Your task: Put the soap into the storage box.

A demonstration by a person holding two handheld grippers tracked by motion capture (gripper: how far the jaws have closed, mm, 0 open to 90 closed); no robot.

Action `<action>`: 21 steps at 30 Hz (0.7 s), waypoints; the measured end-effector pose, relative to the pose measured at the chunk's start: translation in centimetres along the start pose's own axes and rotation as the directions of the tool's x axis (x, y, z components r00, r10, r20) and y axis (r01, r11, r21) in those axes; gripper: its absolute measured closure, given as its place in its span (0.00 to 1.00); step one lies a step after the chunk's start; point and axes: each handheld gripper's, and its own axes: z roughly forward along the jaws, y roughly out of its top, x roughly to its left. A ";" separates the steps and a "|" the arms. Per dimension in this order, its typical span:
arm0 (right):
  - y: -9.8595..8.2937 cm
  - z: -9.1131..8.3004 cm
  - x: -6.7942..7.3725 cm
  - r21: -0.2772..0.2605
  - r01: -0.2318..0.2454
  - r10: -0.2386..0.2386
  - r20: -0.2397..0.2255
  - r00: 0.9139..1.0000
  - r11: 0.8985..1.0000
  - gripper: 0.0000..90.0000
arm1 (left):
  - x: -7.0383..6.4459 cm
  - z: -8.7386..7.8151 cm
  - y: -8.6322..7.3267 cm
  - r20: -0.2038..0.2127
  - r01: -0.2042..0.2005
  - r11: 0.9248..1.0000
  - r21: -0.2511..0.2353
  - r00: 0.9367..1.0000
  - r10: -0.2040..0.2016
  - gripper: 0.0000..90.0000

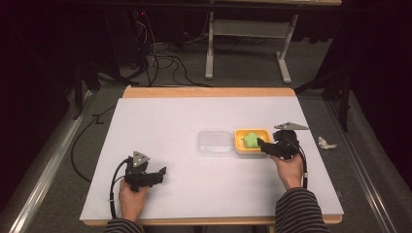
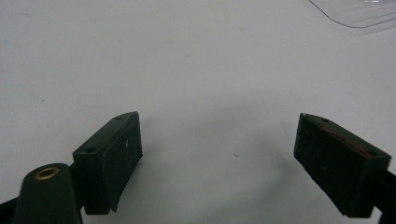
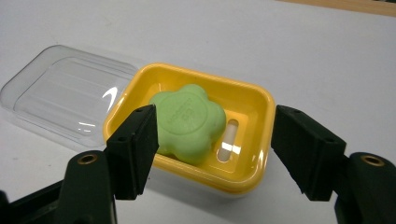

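1. Yellow soap dish (image 3: pixel 261 116) sits right of centre on the white table (image 1: pixel 194 194); inside it a green flower-shaped soap (image 3: pixel 189 121) lies tilted over a slot in the dish floor.
2. Clear lid (image 3: pixel 65 100), ribbed plastic with rounded corners, lies just beside the dish on the table.
3. Right gripper (image 3: pixel 212 144): jaws apart, spanning the dish's near end, gripping nothing.
4. Left gripper (image 2: pixel 217 156): jaws wide apart over bare table, well apart from the dish.
5. Crumpled white scrap (image 1: pixel 326 143) on the floor beyond the table's right edge.
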 end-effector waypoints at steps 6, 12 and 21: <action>-0.3 -0.7 -0.5 -0.011 -0.008 0.008 0.002 1.000 1.000 0.36 | 0.0 0.0 0.0 -0.002 -0.001 1.000 -0.001 1.000 0.001 0.18; -0.5 -1.4 -0.5 -0.033 -0.001 0.001 0.003 1.000 0.999 0.37 | 0.0 0.0 0.0 -0.004 -0.001 1.000 0.000 1.000 0.001 0.18; -0.8 -2.2 -0.6 -0.053 -0.003 0.003 -0.004 1.000 0.999 0.37 | 0.0 0.0 0.0 -0.004 -0.001 1.000 0.002 1.000 0.001 0.18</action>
